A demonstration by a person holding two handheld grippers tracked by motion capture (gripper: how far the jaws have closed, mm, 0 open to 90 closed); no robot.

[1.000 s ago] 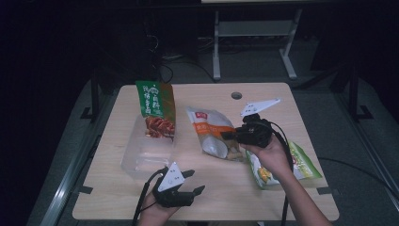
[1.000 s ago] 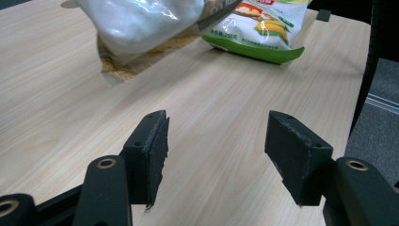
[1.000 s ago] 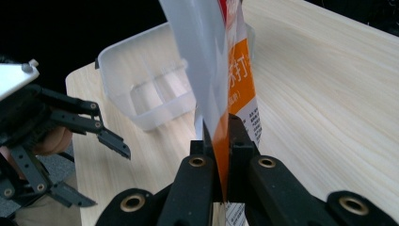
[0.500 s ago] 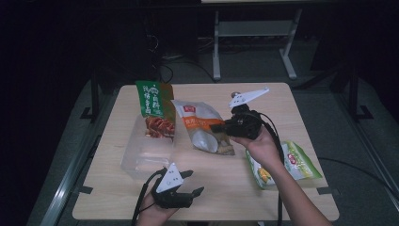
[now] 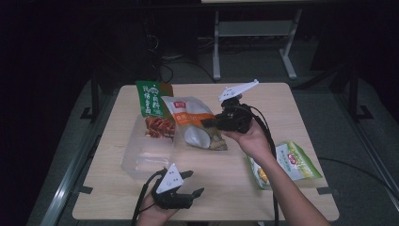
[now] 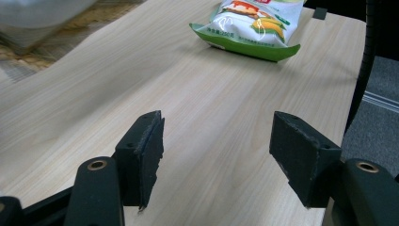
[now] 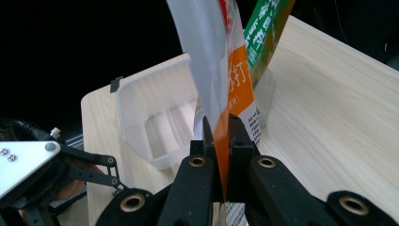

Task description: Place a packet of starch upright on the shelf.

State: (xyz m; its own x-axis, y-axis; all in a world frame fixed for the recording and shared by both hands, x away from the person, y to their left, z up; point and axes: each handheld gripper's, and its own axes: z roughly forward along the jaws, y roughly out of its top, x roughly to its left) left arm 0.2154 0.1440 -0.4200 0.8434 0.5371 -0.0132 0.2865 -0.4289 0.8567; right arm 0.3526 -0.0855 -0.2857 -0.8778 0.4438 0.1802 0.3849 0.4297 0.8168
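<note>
A light wood worktop (image 5: 301, 113) carries the leftovers. There's 1 clear plastic tub (image 5: 141, 157) on the left side with 1 tall green snack bag (image 5: 149, 99) standing upright in its far end. Well apart, near the right edge, 1 green-and-white pouch (image 5: 294, 160) lies flat.

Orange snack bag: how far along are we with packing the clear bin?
Done: the green bag stands in the clear bin. In hand: the right gripper pinches the orange bag, lifted beside the bin. Left: the yellow-green bag lies on the table; the left gripper is open, idle.
</note>
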